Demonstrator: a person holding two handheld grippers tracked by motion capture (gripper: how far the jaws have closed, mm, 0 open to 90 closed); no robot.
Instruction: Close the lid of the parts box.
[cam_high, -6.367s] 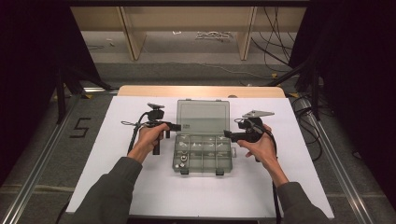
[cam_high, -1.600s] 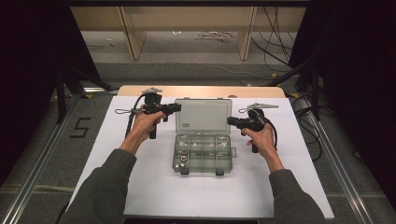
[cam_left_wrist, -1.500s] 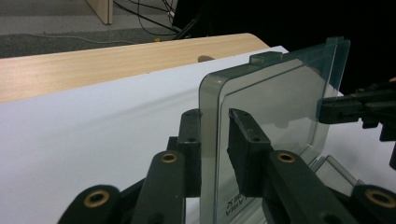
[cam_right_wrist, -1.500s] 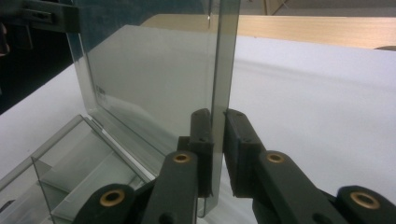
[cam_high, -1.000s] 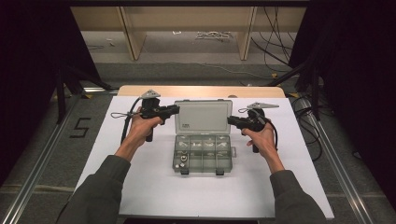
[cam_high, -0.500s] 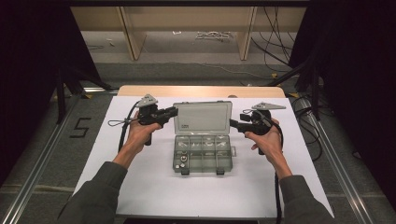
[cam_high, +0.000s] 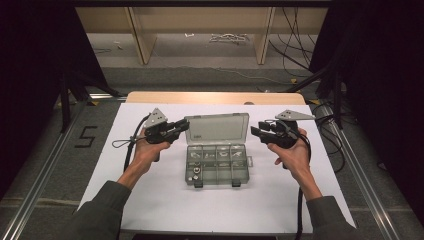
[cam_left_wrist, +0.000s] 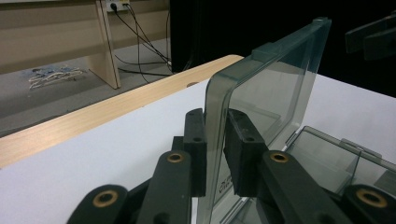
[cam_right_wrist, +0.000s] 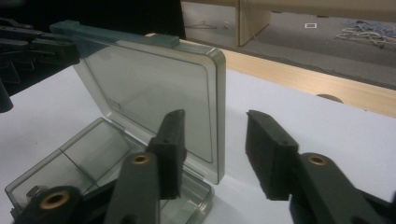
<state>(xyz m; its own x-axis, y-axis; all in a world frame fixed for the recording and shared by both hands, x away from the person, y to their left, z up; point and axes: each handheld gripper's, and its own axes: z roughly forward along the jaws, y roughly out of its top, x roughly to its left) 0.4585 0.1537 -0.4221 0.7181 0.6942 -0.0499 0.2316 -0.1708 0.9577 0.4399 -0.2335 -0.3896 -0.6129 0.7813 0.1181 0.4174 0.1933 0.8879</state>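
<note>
Left hand-held gripper (cam_high: 182, 127) first: my jaws are pinched on the side edge of the clear lid (cam_high: 218, 129), one pad on each face, and the lid stands nearly upright off its box (cam_high: 217, 164). My left gripper view makes that plain, the smoky plastic edge (cam_left_wrist: 261, 93) running straight up between the two black pads. My right hand-held gripper (cam_high: 255, 132) sits at the lid's 3 o'clock side, jaws spread wide and holding nothing; in the right gripper view its left jaw stands in front of the lid's corner (cam_right_wrist: 154, 102) and the right one hangs over bare white surface.

The box sits near the middle of the bench (cam_high: 150, 200), which is covered in white with a strip of pale wood (cam_high: 215, 97) showing along its 12 o'clock edge. Beyond that lies grey floor, with wooden furniture legs (cam_high: 140, 35) and loose cables (cam_high: 295, 30) at about 1 o'clock, and a "5" marked on the floor (cam_high: 86, 136) at 9 o'clock.

From the high view I can count the box's row of compartments and see small metal parts (cam_high: 196, 172) lying in the ones at 7 o'clock. The right gripper view catches one metal piece (cam_right_wrist: 35, 191) in a near compartment; the left gripper view gives me the lid's moulded latch tab (cam_left_wrist: 320, 23) at its top edge, and my other gripper's jaws dark in the far corner.
</note>
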